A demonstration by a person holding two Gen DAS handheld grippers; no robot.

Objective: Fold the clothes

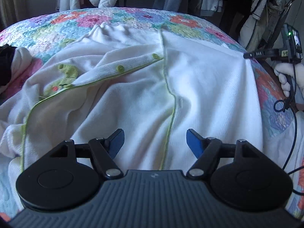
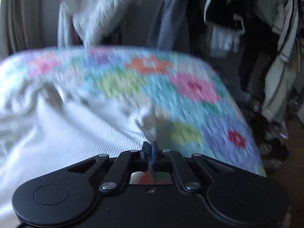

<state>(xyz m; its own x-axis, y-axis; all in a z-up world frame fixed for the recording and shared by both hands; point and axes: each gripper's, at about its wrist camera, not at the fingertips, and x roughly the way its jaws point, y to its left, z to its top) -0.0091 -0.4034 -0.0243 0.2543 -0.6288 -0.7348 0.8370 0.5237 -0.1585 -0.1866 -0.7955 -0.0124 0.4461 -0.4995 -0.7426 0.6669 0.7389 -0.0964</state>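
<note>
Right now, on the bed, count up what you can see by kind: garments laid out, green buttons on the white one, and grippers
White garment with green trim: 1
Green buttons, such as this one, that show on it: 4
Grippers, the left gripper open above the cloth, the right gripper pinching the garment's edge: 2
Total: 7

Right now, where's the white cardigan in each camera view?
Left wrist: white cardigan fills the middle, ahead of the open left gripper.
Right wrist: lower left, its edge pinched in the right gripper.
Shared landmark: floral quilt beneath it.
</note>
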